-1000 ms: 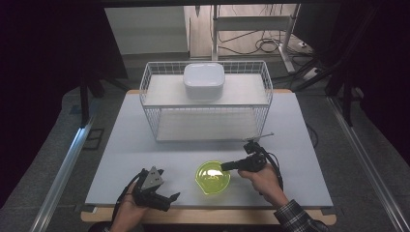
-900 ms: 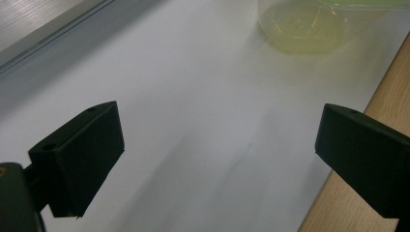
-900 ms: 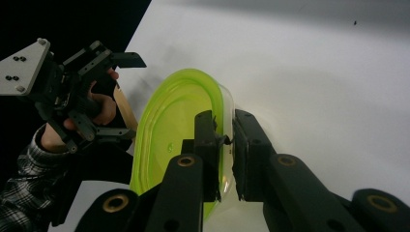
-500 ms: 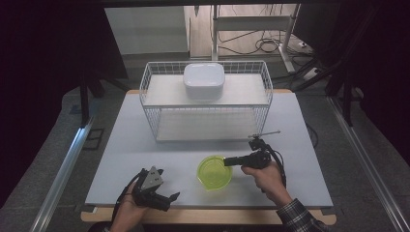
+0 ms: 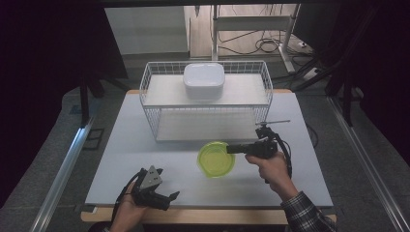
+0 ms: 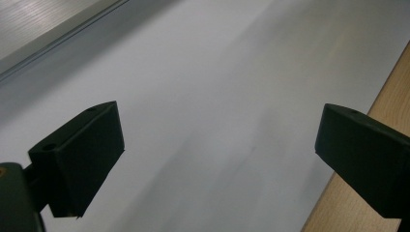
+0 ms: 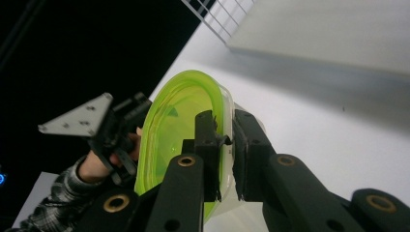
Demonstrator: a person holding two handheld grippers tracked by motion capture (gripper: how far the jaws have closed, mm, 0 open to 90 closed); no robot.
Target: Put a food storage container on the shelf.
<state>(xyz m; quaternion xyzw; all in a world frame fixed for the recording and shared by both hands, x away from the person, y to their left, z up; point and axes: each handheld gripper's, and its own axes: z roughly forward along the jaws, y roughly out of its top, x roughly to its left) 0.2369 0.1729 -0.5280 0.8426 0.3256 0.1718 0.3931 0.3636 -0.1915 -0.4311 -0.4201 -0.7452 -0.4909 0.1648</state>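
Observation:
A lime-green translucent bowl (image 5: 216, 158) hangs tilted above the white table top, just in front of the wire basket. My right gripper (image 5: 232, 149) comes in from the right and is shut on the bowl's right rim. In the right gripper view the jaws (image 7: 225, 133) pinch the wall of the bowl (image 7: 176, 121), one pad inside and one outside. My left gripper (image 5: 168, 184) rests near the table's front edge at the left, open. In the left gripper view its jaws (image 6: 217, 130) stand wide apart with bare table between them.
A white wire basket (image 5: 153, 113) stands at the back middle of the table, with a white lidded box (image 5: 203, 79) on its upper shelf. The wooden table edge (image 6: 382, 101) runs beside my left gripper. Metal frame rails (image 5: 63, 169) flank the table.
My right gripper has risen with the green bowl and carried it back towards the wire basket. The left gripper has stayed where it was.

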